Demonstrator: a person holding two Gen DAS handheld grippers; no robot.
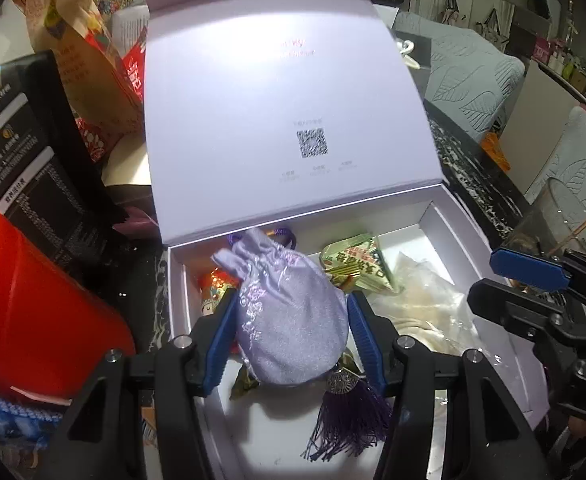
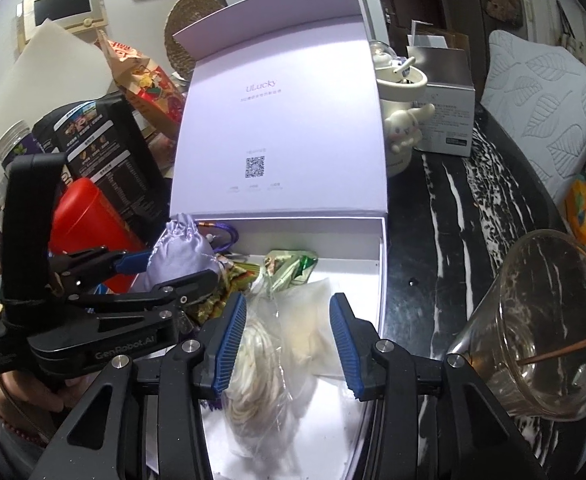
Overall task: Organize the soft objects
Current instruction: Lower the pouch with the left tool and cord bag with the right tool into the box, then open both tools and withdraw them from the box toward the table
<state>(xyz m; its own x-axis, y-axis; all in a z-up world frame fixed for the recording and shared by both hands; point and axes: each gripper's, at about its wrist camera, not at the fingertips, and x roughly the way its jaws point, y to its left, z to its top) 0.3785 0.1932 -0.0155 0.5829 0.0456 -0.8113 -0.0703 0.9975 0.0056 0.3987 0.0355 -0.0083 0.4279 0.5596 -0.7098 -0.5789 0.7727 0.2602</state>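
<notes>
Down in the lower middle of the left wrist view, the left gripper (image 1: 291,336) brackets a lilac satin drawstring pouch (image 1: 281,312) inside the open white gift box (image 1: 445,232), blue pads barely off it. Right gripper (image 2: 289,344) gapes over a clear plastic bag of cream cord (image 2: 261,364).

Seen over the left gripper (image 1: 293,340): a lilac drawstring pouch (image 1: 283,312) between the blue pads (image 1: 363,334), left pad touching its side, right pad just beside it. Lying in an open white box (image 1: 441,222), lid (image 1: 285,92) tilted back. Purple tassel (image 1: 351,420) hanging below the pouch. Behind it, a green-and-white sachet (image 1: 355,262); to the right, a clear plastic bag (image 1: 425,304). At the left edge, a red container (image 1: 33,304). The right gripper (image 1: 533,272) at the right edge.
</notes>
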